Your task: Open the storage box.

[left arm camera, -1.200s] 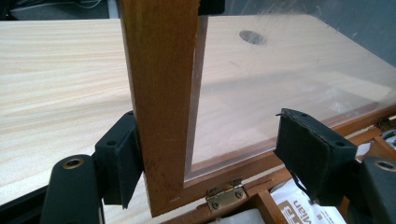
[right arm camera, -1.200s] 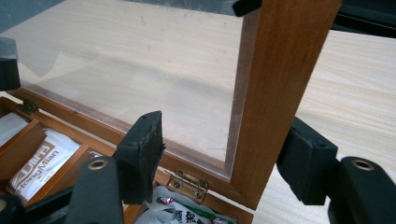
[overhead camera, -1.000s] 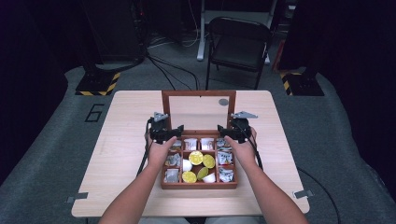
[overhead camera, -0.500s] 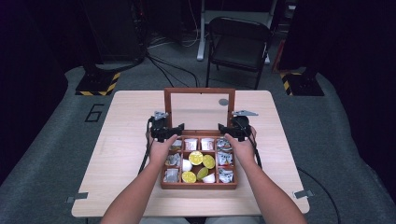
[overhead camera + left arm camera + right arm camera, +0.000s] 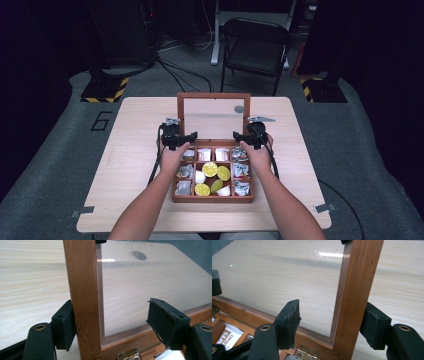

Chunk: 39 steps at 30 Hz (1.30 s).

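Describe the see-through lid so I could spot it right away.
On the pale wooden table sits a brown wooden box of packets and yellow rounds. Rising from its far edge is the lid: a brown wooden frame around a clear pane, the table showing through, unlike the divided tray below.

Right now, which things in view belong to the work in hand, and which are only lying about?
In the work:
- wooden box
- its glass-paned lid, standing up
- left gripper, open astride the lid's side rail
- right gripper, open astride the other rail

Lying about:
- folding chair
- floor cables
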Each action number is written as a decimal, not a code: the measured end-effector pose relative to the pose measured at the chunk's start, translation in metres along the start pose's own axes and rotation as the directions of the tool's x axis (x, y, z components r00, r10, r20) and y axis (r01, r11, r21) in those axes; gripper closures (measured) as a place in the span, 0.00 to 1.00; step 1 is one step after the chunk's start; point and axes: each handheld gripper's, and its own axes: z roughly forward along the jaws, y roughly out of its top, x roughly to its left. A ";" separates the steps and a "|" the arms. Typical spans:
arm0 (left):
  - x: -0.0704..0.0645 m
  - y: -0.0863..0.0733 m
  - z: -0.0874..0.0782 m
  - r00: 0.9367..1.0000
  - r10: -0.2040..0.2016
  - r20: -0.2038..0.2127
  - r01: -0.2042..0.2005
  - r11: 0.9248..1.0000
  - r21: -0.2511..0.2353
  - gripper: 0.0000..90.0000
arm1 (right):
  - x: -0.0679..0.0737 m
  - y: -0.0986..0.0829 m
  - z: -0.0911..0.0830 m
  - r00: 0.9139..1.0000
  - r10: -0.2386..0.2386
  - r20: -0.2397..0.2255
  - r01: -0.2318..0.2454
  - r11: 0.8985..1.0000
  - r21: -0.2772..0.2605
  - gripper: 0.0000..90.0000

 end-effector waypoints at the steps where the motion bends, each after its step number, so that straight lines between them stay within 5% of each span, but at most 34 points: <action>1: 0.000 0.000 0.000 1.000 -0.002 0.001 0.002 1.000 0.001 0.30 | 0.000 0.000 0.001 1.000 0.002 0.001 -0.002 1.000 0.001 0.41; 26: 0.008 0.000 0.008 0.999 -0.023 0.042 0.022 1.000 0.023 0.29 | -0.011 0.000 0.008 0.997 0.042 -0.057 -0.041 0.999 0.022 0.41; 39: 0.016 0.000 0.012 0.994 -0.075 0.078 0.071 0.996 0.050 0.32 | -0.016 0.003 0.014 0.994 0.084 -0.073 -0.079 0.994 0.070 0.40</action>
